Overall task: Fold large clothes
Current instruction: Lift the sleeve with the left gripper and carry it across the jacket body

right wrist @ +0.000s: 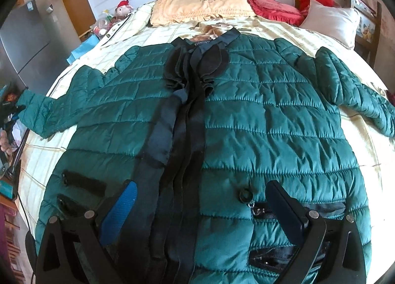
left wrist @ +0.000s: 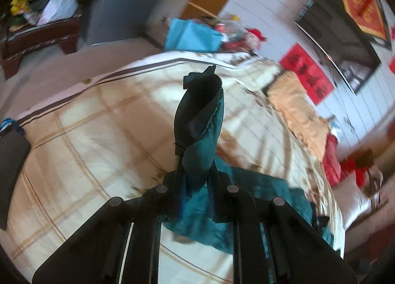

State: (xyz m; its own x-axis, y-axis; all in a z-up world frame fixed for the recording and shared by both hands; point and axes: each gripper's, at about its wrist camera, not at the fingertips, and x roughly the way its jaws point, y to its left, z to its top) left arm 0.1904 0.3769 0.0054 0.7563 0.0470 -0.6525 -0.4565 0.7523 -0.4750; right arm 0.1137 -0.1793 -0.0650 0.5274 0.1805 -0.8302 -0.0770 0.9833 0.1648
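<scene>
Left wrist: fingers (left wrist: 197, 175) clamp jacket (left wrist: 202, 140) sleeve; right fingers (right wrist: 197, 209) wide apart, empty, over hem.

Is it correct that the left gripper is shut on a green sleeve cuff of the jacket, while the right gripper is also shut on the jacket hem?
Not quite. The right gripper is open: in the right wrist view its fingers stand wide apart above the green jacket, gripping nothing. The left gripper is indeed shut on the sleeve cuff, as the left wrist view shows.
</scene>
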